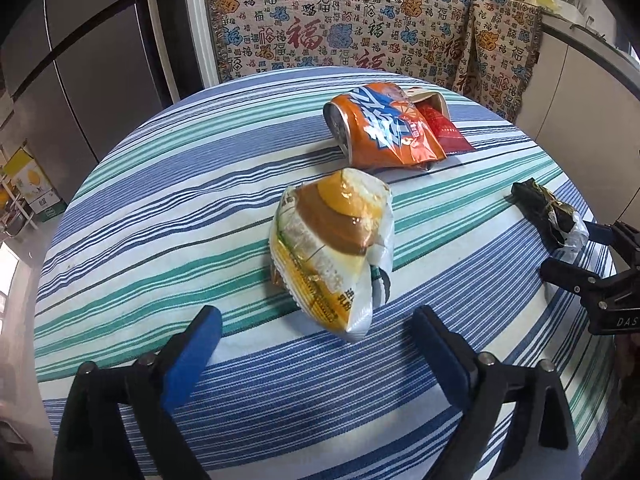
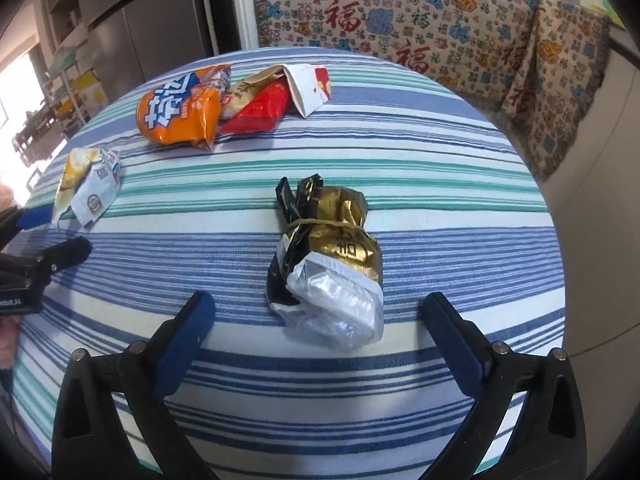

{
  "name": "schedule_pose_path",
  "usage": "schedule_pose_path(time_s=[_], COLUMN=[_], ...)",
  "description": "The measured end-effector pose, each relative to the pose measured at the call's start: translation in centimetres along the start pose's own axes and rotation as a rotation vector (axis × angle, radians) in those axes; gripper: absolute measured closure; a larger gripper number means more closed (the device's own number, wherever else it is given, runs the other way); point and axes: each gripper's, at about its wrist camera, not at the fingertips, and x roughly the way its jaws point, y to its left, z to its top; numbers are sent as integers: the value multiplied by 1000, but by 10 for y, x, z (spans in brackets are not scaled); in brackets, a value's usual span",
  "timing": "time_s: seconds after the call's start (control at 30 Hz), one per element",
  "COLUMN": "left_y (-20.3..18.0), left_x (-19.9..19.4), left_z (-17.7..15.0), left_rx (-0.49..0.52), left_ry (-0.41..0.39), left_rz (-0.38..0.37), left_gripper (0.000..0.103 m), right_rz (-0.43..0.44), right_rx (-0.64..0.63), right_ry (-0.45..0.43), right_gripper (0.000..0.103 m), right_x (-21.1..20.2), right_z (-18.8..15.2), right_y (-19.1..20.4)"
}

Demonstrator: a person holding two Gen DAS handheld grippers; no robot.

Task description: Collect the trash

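Note:
A yellow-and-white snack wrapper (image 1: 332, 248) lies on the striped tablecloth (image 1: 160, 208) just ahead of my open left gripper (image 1: 316, 332); it also shows in the right wrist view (image 2: 86, 186). A gold-and-black wrapper tied with a rubber band (image 2: 328, 256) lies just ahead of my open right gripper (image 2: 316, 320); it also shows in the left wrist view (image 1: 548, 212). An orange chip bag (image 1: 380, 128) (image 2: 180, 108), a red packet (image 1: 444, 128) (image 2: 260, 110) and a white carton (image 2: 310, 88) lie together at the far side.
The table is round; its edge drops off to the right (image 2: 552, 216). A sofa with a patterned throw (image 1: 360, 20) stands behind it. A steel fridge (image 1: 80, 60) is at the far left. My right gripper shows at the left wrist view's right edge (image 1: 600, 264).

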Motion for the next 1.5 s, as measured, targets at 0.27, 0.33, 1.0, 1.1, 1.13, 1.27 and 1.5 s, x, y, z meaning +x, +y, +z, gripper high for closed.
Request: schedule_pose_path(time_s=[0.27,0.33,1.0,1.1,1.13,1.27,1.5], left_y=[3,8,6,4,3,-6,-22], left_x=[0,-4,-8,-14,-16,-26,-39], left_z=[2,4,31,28,28,25,25], left_rx=[-6,-37,-13,-22,-25,-25,-45], left_ry=[17,-6,-81,-91,-94,-114,-131], left_rz=[-17,-67,-154,-171,-179,-205,-247], left_gripper=[0,0,69,71,72,72,73], right_rz=[72,104,172,181,182,188,182], right_rx=[16,25,50,61,62,66,74], right_ry=[17,-15,-10,-24,-28,-44,-61], right_gripper=[6,7,61,61,61,61,61], right_x=[-8,-22,-32,-37,-37,-43,-52], right_z=[10,14,26,23,23,21,13], right_y=[-12,-19,-26,-29,-29,-30,-35])
